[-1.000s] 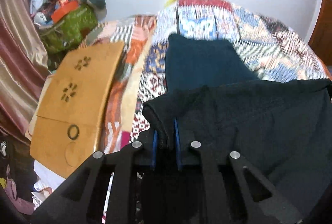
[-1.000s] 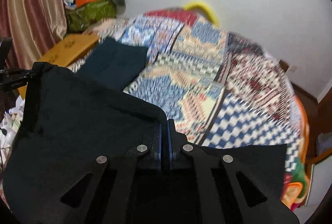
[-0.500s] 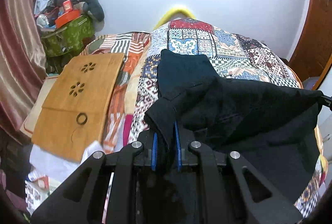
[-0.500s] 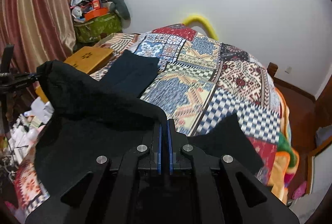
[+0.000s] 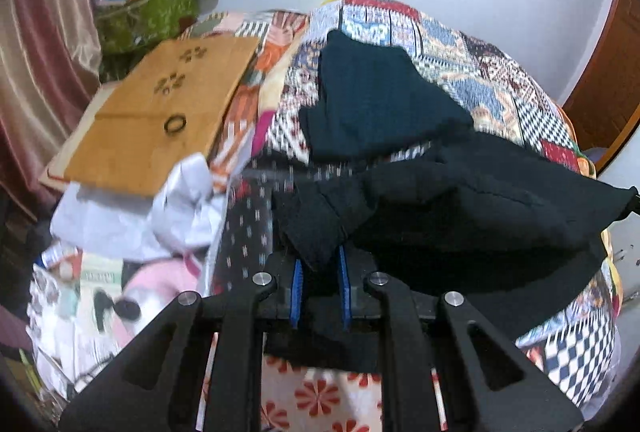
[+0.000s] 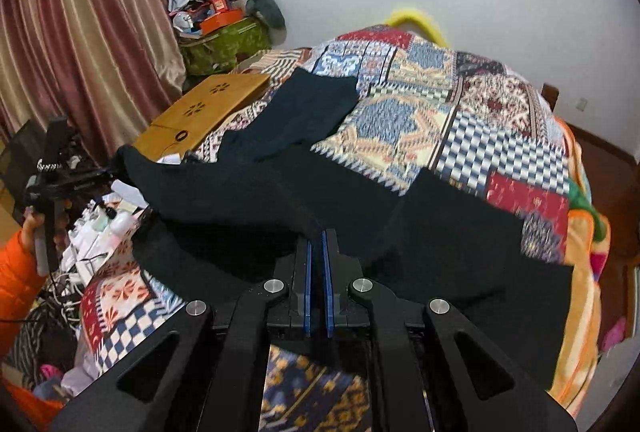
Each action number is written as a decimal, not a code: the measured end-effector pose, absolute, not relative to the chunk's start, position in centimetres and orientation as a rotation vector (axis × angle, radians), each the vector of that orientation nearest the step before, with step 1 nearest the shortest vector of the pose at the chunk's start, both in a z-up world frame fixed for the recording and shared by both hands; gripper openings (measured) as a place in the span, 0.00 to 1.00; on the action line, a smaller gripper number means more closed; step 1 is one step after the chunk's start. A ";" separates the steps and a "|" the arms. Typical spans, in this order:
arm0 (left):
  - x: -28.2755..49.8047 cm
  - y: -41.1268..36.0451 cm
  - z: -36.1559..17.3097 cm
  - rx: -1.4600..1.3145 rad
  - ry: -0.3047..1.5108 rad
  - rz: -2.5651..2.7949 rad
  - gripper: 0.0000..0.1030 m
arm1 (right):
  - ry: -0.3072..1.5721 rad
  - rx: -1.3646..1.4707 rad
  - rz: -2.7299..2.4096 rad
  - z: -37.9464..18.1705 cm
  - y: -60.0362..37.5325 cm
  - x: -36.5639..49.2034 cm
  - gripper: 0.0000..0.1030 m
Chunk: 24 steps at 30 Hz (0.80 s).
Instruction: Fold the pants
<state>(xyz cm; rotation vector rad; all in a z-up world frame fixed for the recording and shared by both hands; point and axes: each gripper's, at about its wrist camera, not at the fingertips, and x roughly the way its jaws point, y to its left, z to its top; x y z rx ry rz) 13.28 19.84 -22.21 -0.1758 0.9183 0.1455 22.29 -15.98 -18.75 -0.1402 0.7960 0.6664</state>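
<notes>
both grippers, left (image 5: 320,272) & right (image 6: 318,256), are clamping black pants (image 5: 480,200) over patchwork bed (image 6: 460,112), w/ dark folded garment (image 5: 380,104) & wooden tray (image 5: 160,108) lying beyond.

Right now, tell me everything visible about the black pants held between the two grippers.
The black pants are soft, matte, knit-looking fabric, unfolded and held at one edge. The left gripper pinches one corner, the right gripper another, both shut on cloth. Between them the fabric sags and bunches. The lower part drapes down onto the patchwork quilt, one leg panel lying flat toward the right. Just beyond lies a separate dark teal garment; whether the two touch cannot be told.
</notes>
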 end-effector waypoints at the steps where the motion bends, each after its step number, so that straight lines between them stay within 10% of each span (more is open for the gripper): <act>1: 12.9 19.7 -22.6 -0.176 0.927 0.147 0.16 | 0.803 -0.145 0.667 -19.2 -16.0 22.0 0.04; 18: 11.3 20.9 -20.9 -0.166 0.930 0.235 0.18 | 0.790 -0.097 0.596 -17.5 -20.4 21.3 0.08; 24: 16.5 19.3 -20.5 -0.167 0.940 0.193 0.34 | 0.840 -0.076 0.523 -18.3 -21.2 25.7 0.30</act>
